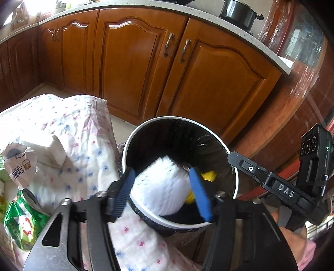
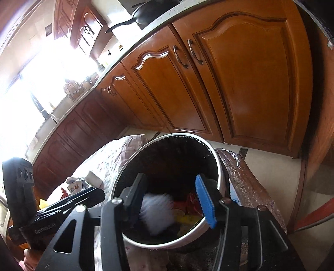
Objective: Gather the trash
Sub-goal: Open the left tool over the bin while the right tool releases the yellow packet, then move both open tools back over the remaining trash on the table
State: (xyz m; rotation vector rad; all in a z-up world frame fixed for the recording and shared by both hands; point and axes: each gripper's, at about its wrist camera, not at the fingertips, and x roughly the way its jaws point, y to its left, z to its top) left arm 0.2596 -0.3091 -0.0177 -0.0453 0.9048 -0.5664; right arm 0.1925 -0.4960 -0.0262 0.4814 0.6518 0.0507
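Left wrist view, from the left edge: a crushed green can [image 1: 22, 221] lies at the near left of the cloth-covered desk [image 1: 83, 129], the cloth white with small pink and blue marks. Just behind the can is a torn paper wrapper [image 1: 19, 166] with printed figures, and beside that a white foam block [image 1: 44, 149].

At the desk's right edge stands the trash bin [image 1: 235, 185], round, white-rimmed, lined with a black bag. The left gripper [image 1: 161, 196] hangs over its mouth, jaws parted about halfway. A blurred wad of white tissue [image 1: 160, 185] sits between the blue pads; whether the pads touch it cannot be told. Yellow trash [image 1: 208, 176] shows in the bin beyond the right pad. At the far right the right gripper [image 1: 258, 173] reaches over the bin's rim, and a black pot [image 1: 238, 12] stands on the kitchen worktop above the wooden cabinet doors [image 1: 133, 62].

Right wrist view: the left gripper [image 2: 68, 200] enters from the left. The right gripper [image 2: 170, 200] is over the same trash bin [image 2: 219, 166], jaws about half apart and holding nothing. Below them the white tissue [image 2: 158, 210] appears blurred inside the bin, with red and yellow wrappers [image 2: 187, 210] to its right.
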